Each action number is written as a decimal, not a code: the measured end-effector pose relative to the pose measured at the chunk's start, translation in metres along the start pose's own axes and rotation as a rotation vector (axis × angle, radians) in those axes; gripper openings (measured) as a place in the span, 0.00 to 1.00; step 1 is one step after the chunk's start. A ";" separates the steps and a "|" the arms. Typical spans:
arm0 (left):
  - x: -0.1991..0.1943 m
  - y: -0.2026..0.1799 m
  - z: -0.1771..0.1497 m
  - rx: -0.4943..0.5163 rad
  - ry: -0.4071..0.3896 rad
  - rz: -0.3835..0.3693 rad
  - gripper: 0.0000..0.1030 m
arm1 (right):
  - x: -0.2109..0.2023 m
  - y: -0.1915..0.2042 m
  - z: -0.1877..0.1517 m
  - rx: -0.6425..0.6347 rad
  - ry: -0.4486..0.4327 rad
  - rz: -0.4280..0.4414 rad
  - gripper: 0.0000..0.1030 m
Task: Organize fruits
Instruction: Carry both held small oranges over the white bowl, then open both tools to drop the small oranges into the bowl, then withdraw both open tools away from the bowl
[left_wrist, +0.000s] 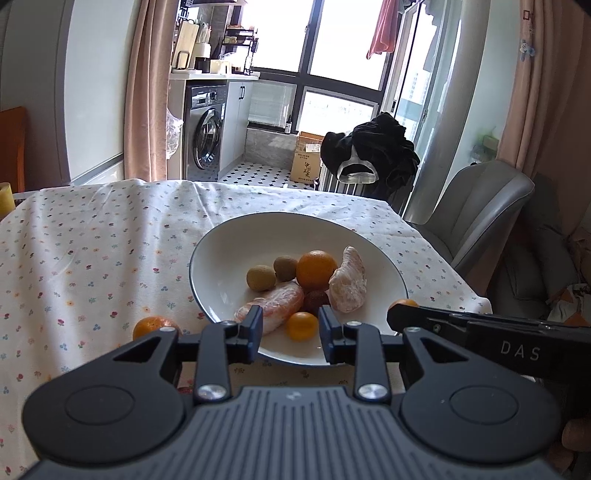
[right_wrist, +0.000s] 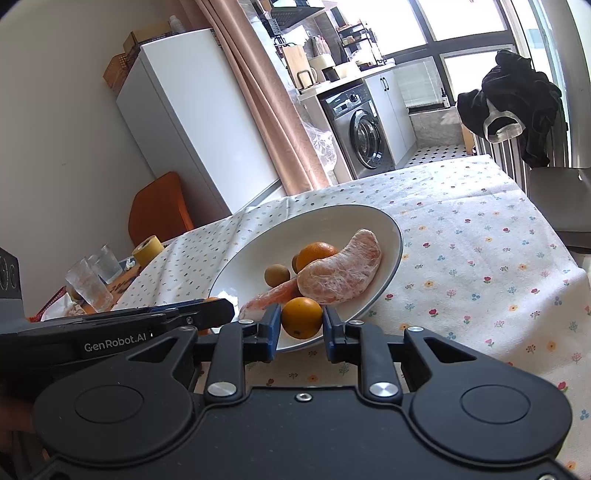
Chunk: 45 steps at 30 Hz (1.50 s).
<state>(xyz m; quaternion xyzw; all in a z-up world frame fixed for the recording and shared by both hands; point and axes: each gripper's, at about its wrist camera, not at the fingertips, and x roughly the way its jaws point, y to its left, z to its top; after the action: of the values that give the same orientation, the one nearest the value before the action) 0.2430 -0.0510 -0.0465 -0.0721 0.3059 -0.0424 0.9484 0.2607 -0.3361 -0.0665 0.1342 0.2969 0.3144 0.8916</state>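
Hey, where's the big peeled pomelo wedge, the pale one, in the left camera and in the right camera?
Left wrist: the pale pomelo wedge lies at the right side of the white plate, right of the large orange.
Right wrist: the pale pomelo wedge fills the plate's middle, partly hiding that orange.
Shared landmark: the washing machine behind the table.
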 end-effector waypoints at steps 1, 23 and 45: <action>-0.001 0.004 0.000 -0.010 0.002 0.005 0.29 | 0.001 0.000 0.001 0.000 -0.001 -0.001 0.22; -0.047 0.048 -0.011 -0.102 -0.035 0.088 0.55 | 0.010 0.038 0.006 -0.067 -0.022 0.019 0.33; -0.086 0.064 -0.026 -0.153 -0.076 0.097 0.85 | -0.013 0.062 -0.008 -0.085 -0.035 -0.012 0.72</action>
<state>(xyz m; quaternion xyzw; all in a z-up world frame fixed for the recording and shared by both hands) 0.1608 0.0197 -0.0280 -0.1308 0.2753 0.0296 0.9520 0.2172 -0.2965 -0.0404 0.0998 0.2685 0.3191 0.9034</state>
